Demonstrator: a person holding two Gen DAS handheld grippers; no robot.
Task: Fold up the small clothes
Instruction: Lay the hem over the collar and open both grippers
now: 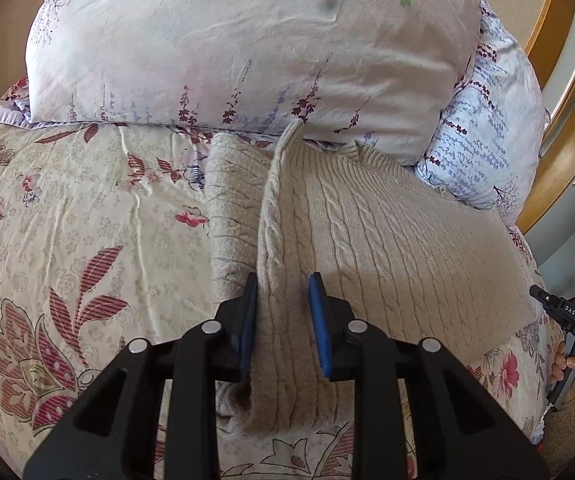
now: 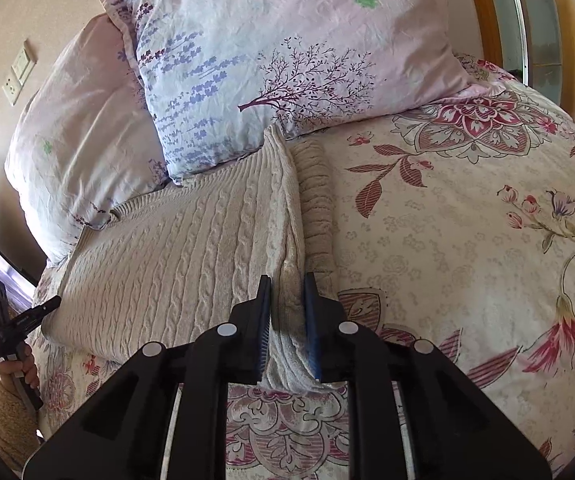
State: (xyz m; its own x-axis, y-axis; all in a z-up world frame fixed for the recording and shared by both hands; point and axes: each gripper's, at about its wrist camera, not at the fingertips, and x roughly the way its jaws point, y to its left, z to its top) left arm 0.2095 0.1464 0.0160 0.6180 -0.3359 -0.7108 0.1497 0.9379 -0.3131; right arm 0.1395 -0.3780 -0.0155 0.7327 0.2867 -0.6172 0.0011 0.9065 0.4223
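A beige cable-knit sweater (image 1: 387, 232) lies flat on the floral bedspread, its neck end toward the pillows. My left gripper (image 1: 283, 292) is at the sweater's left edge, its blue pads on either side of a raised fold of knit, with the folded-in sleeve (image 1: 231, 208) beside it. In the right wrist view the same sweater (image 2: 167, 248) fills the left-centre. My right gripper (image 2: 287, 292) is closed on the raised fold at its right edge, next to the sleeve (image 2: 315, 200). Each gripper also shows at the far edge of the other's view.
Two floral pillows (image 1: 247, 44) (image 2: 287, 60) lie at the head of the bed, touching the sweater's top. The floral bedspread (image 1: 67, 220) (image 2: 467, 240) extends on both sides. A wooden headboard (image 1: 567, 128) curves behind. A wall socket plate (image 2: 19, 72) is at the left.
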